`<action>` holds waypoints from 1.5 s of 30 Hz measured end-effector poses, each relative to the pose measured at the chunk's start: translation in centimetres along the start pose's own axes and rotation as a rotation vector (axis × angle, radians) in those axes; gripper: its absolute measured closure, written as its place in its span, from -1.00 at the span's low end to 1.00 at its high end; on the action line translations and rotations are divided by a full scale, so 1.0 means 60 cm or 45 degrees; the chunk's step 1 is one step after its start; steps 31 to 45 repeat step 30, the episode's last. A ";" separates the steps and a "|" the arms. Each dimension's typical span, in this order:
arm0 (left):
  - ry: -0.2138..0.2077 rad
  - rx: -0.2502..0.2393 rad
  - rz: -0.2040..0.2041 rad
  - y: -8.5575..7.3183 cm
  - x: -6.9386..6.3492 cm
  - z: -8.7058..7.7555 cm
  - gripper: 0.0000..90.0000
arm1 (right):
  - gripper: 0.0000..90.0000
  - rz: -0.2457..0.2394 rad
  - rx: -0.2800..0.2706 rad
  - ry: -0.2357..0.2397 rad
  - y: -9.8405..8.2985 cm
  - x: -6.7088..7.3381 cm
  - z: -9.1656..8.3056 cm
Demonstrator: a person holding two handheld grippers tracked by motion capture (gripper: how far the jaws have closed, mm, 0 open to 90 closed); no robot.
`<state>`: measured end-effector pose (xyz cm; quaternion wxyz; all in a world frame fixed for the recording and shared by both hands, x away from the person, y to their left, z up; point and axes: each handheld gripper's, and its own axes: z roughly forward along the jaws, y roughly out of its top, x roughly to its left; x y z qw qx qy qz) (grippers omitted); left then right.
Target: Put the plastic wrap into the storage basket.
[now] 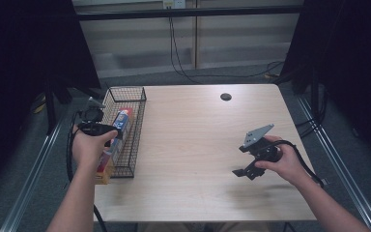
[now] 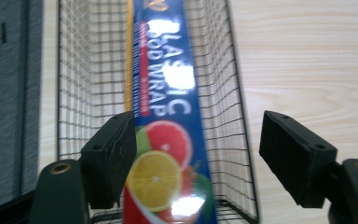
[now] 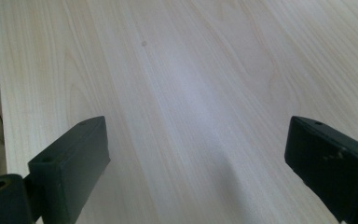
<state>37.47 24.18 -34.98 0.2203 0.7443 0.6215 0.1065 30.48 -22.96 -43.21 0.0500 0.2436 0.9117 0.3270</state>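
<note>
A long blue box of plastic food wrap (image 1: 121, 124) lies lengthwise in a black wire basket (image 1: 138, 126) at the table's left edge. Its near end, printed with citrus slices, rises over the basket's near rim. My left gripper (image 1: 111, 131) hovers above that near end. In the left gripper view the jaws of the left gripper (image 2: 198, 149) stand apart over the box (image 2: 168, 93). The left pad is beside the box and the right pad is well clear of it. My right gripper (image 1: 245, 170) is held over bare table at the right, and the right gripper (image 3: 196, 172) is open with nothing between its jaws.
The basket's mesh walls (image 2: 223, 93) close in the box on both sides. A small black round disc (image 1: 226, 96) lies at the far side of the wooden table (image 1: 198, 140). Black cables run over the floor behind the table.
</note>
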 end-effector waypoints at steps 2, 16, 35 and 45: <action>0.004 -0.002 0.013 0.000 -0.002 -0.002 -0.43 | -0.87 0.001 -0.005 0.003 0.000 0.000 0.000; -0.165 -0.087 0.204 -0.010 -0.064 -0.034 -0.53 | -0.87 0.020 -0.027 0.009 -0.004 0.004 -0.002; -0.292 -0.128 0.340 -0.019 -0.123 -0.023 -0.64 | -0.87 0.125 -0.081 -0.036 -0.027 -0.005 0.000; -0.292 -0.128 0.340 -0.019 -0.123 -0.023 -0.64 | -0.87 0.125 -0.081 -0.036 -0.027 -0.005 0.000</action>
